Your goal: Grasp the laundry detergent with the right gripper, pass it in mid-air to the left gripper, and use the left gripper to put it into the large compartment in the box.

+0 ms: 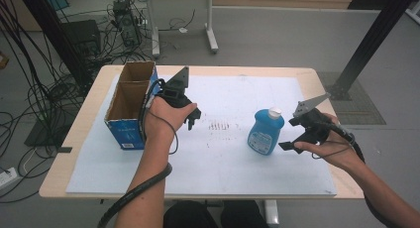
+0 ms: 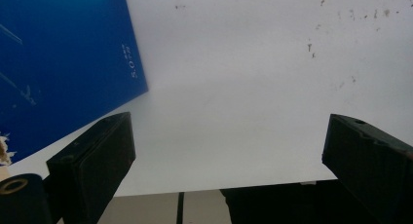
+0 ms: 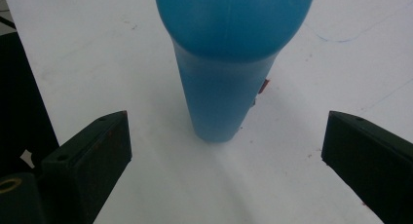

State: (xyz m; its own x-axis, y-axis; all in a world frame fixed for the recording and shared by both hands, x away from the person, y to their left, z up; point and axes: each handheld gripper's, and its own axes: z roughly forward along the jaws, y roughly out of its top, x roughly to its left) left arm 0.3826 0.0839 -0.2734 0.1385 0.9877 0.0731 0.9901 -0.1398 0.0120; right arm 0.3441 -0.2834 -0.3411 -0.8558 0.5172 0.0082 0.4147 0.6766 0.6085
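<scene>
Both claws stand released, jaws spread wide with nothing between them. Over by the right edge of the tabletop, the right gripper (image 1: pixel 289 144) hangs just beside the blue bottle (image 1: pixel 266 132), its jaws pointed at the bottle's side; in the right gripper view the bottle (image 3: pixel 221 83) stands upright ahead, centred in the gap between the two jaws but not yet inside them, and I can see no contact. The bottle has a white cap (image 1: pixel 275 111) and a label on its front, and it stands on the white sheet (image 1: pixel 228 163) that covers most of the tabletop, right of the middle. The left gripper (image 1: pixel 192 120) is held low over the sheet toward the left side, close beside the cardboard box (image 1: pixel 130 106), which is open at the top, blue on the outside, and sits near the far left corner. In the left gripper view the box's blue wall (image 2: pixel 63 63) fills the upper left, with bare sheet under the spread jaws. Some dark specks mark the sheet between the two hands. To my eye the work has barely started: the bottle is untouched, the box looks empty from above, and what seems to remain is closing on the bottle, lifting it, and probably carrying it across to the box.
</scene>
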